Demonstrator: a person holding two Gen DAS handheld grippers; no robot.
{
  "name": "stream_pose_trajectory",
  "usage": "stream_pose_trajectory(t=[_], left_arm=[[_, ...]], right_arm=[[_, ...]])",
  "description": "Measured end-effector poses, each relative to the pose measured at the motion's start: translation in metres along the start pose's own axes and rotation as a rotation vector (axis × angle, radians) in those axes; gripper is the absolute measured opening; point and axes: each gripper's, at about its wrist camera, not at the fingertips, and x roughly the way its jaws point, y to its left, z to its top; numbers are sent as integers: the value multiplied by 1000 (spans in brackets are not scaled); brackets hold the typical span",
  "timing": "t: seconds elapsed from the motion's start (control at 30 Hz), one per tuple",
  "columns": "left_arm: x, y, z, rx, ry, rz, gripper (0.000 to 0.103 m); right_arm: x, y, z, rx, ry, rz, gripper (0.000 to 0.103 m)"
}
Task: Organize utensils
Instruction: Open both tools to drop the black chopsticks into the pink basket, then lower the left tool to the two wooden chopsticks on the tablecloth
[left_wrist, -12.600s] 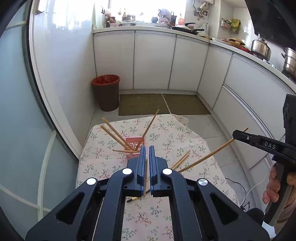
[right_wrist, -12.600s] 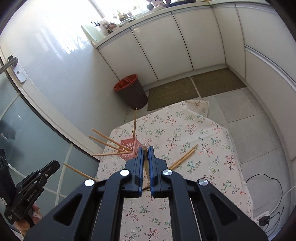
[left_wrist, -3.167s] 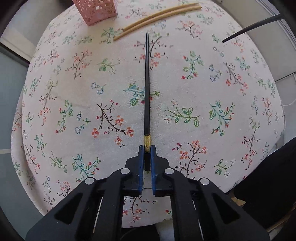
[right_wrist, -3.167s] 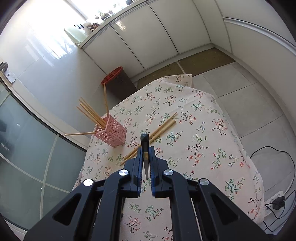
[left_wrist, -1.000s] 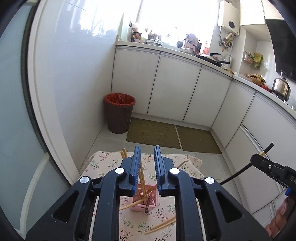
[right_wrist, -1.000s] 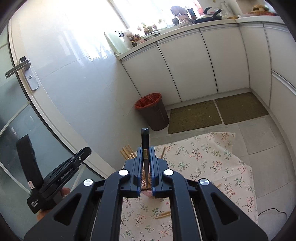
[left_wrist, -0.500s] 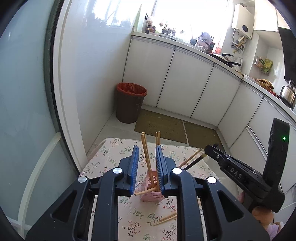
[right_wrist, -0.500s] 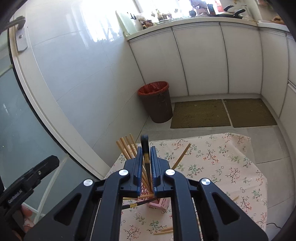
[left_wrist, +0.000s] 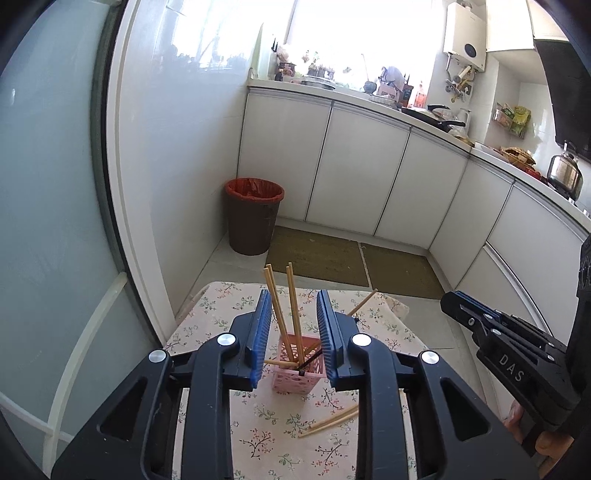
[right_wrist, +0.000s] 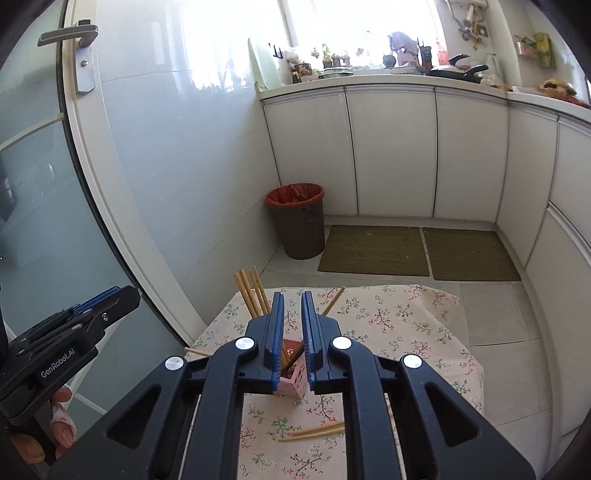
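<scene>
A pink lattice holder (left_wrist: 295, 376) stands on the floral tablecloth (left_wrist: 266, 417) and holds several wooden chopsticks (left_wrist: 291, 295) and black ones (left_wrist: 310, 360). My left gripper (left_wrist: 291, 299) is open and empty, above and in front of the holder. My right gripper (right_wrist: 292, 297) is open and empty, just over the holder (right_wrist: 293, 384). Two wooden chopsticks (left_wrist: 328, 421) lie on the cloth before the holder; they also show in the right wrist view (right_wrist: 314, 431). The right gripper also shows at the right of the left wrist view (left_wrist: 506, 354).
A brown bin with a red liner (left_wrist: 253, 216) stands on the floor beyond the table. White cabinets (left_wrist: 362, 173) line the back and right. A glass door (right_wrist: 37, 221) is at the left. Two mats (right_wrist: 373, 251) lie on the floor.
My right gripper has opened and let its black chopstick into the holder. My left gripper has opened wider. Both views sit slightly nearer the holder.
</scene>
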Motion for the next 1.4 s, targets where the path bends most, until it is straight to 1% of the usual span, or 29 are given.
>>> stream_pose_trajectory(t=[0.03,0.07,0.1,0.13,0.17,0.2,0.23,0.27,0.3,0.37,0.4,0.47,0.53,0.6,0.67,0.73,0.8,0.93,1.0,1.1,1.2,1.3,1.4], left_arm=[[-3,-4,-2,9,1,3,29],[-6,-7,-3,17,1,6,31],[-9,-10,-5,24,-1,10,35],[-13,-14,-7,31,-4,12,39],[-16,-17,-8,37,-6,14,42],[-19,-20,-11,43,-9,16,50],[-23,-23,-13,49,-15,21,59],[-26,-26,-15,54,-23,27,63],[-30,-29,-18,61,-34,32,68],[-35,-35,-22,79,-41,39,70],[-37,-38,-24,88,-42,40,72],[-42,-42,-27,101,-47,44,74],[-46,-46,-30,111,-52,48,79],[-50,-48,-32,117,-57,51,82],[-53,-50,-33,122,-59,51,85],[-56,-54,-35,129,-58,46,92],[-57,-57,-37,140,-54,43,95],[-53,-65,-47,182,-20,38,96],[-48,-70,-54,205,12,31,96],[-34,-80,-65,253,80,17,96],[-7,-91,-79,305,173,-10,96],[32,-109,-97,373,304,-46,96],[74,-129,-115,431,410,-57,96]], right_arm=[[-5,-2,-3,2,0,-10,12],[-10,-4,-6,8,1,-17,15],[-15,-6,-10,14,4,-25,23],[-19,-9,-13,20,5,-33,27],[-24,-11,-16,25,3,-44,34],[-28,-13,-18,30,-2,-53,41],[-34,-16,-21,38,-12,-64,45],[-38,-18,-24,47,-20,-72,55],[-41,-20,-24,56,-26,-79,59],[-48,-24,-27,73,-34,-97,70],[-51,-26,-28,81,-37,-107,74],[-56,-30,-30,99,-42,-127,80],[-62,-34,-32,116,-47,-146,82],[-66,-38,-34,127,-52,-174,89],[-70,-42,-35,135,-53,-186,92],[-72,-45,-40,140,-35,-185,96],[-76,-50,-47,156,-11,-186,96],[-81,-65,-63,226,30,-192,96],[-85,-81,-77,303,46,-200,96],[-91,-110,-111,431,85,-212,96],[-90,-141,-155,546,145,-239,96],[-79,-167,-197,618,244,-268,96],[-67,-185,-234,660,331,-292,96]])
